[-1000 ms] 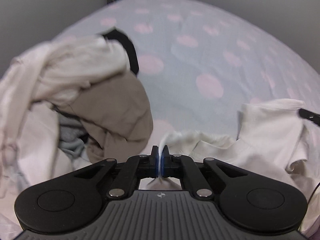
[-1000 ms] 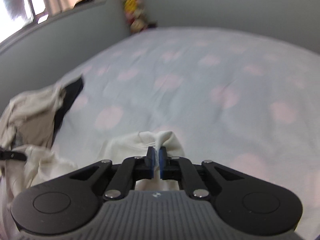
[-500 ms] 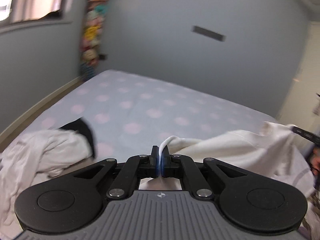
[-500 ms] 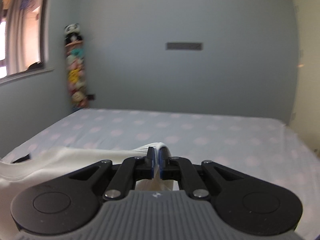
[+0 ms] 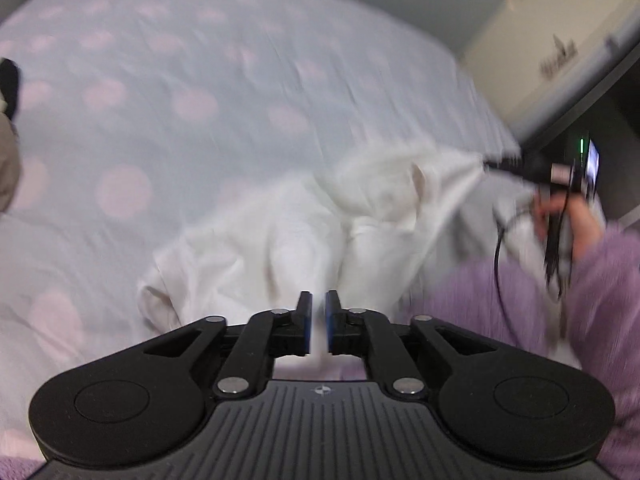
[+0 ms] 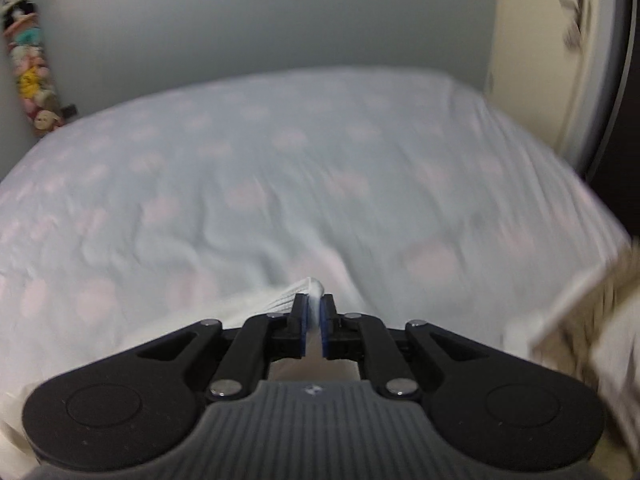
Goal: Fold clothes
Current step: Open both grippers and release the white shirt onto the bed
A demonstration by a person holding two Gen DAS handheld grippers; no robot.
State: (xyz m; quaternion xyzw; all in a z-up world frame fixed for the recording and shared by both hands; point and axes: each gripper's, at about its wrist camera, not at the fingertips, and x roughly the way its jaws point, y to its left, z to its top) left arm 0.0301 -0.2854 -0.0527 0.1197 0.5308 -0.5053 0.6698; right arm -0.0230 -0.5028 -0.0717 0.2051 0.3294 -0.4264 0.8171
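Nearest the left wrist camera, the left hand-held gripper [image 5: 318, 312] shows its ribbed grey body, black linkage arms and blue-faced pads. Its jaws are opening to a narrow gap; white fabric shows through that gap, but blur hides whether the pads still touch it. Just beyond lies the white garment [image 5: 304, 232], a soft, crumpled knit bunched in thick folds on the bed [image 5: 168, 80]. One corner of it stretches taut to the right, up to the tips of the right hand-held gripper [image 5: 490, 165], which a hand [image 5: 568, 220] in a fuzzy lilac sleeve [image 5: 520, 304] grasps, a black cable looping below. At the far left edge sit a tan and a black piece of clothing [image 5: 8, 128].

In the right wrist view, the right hand-held gripper [image 6: 314, 312] is also opening, its blue pads slightly apart with a ribbed white edge of the garment [image 6: 308, 286] standing between them and pressed by them. A blurred tan and white object [image 6: 580, 320] sits at the right. Farther off, the bed's sheet [image 6: 300, 152] is pale blue with soft pink dots and gentle wrinkles. Beyond it rise a smooth grey wall [image 6: 280, 20], a hanging column of plush toys [image 6: 32, 60] at the left, and a cream door [image 6: 540, 60] at the right.
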